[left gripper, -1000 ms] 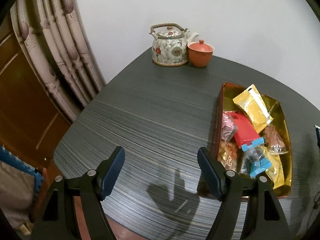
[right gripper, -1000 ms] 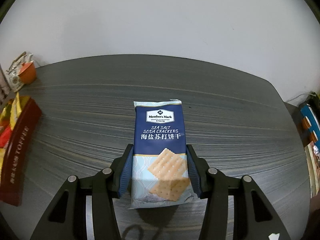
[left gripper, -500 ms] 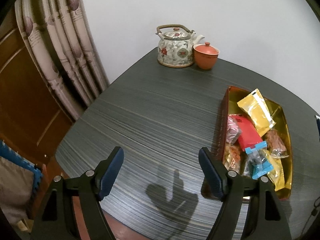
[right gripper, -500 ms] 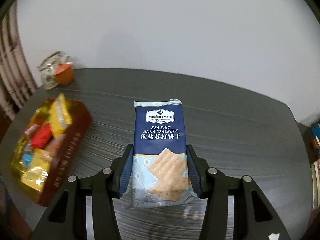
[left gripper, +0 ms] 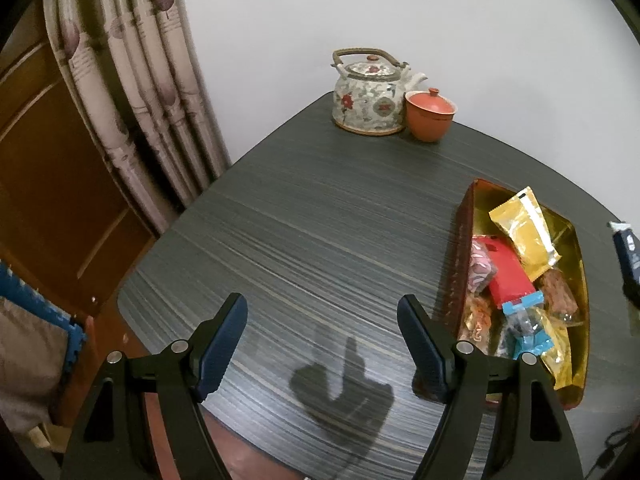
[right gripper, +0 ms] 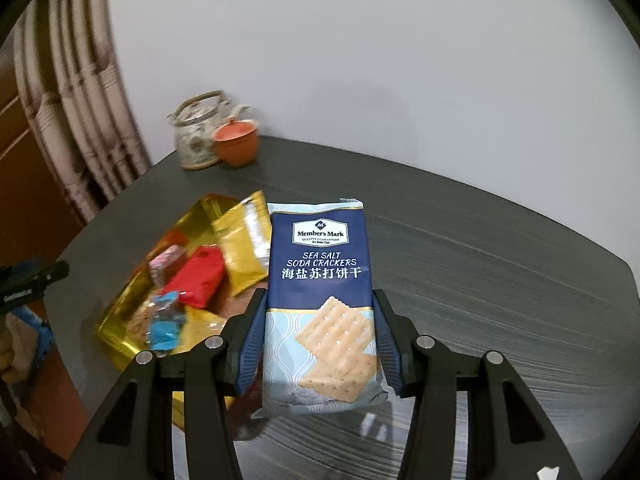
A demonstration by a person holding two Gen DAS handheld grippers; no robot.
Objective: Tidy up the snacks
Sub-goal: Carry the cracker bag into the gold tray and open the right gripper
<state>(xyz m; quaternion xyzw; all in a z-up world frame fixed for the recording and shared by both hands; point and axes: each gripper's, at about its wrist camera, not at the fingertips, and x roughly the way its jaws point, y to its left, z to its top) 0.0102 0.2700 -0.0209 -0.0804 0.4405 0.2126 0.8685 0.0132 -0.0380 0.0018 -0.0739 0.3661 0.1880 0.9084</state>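
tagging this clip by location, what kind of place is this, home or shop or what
Most likely a room in a home. A floral teapot and lidded orange cup stand on a dark table by a curtain and wooden door.

Navy-and-pale-blue cracker pack (right gripper: pixel 320 300), gold-lined tray (left gripper: pixel 576 240), grey-streaked table (left gripper: pixel 300 240).

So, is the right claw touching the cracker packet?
Touching: in the right wrist view, both fingers of the right claw press the cracker packet sides.
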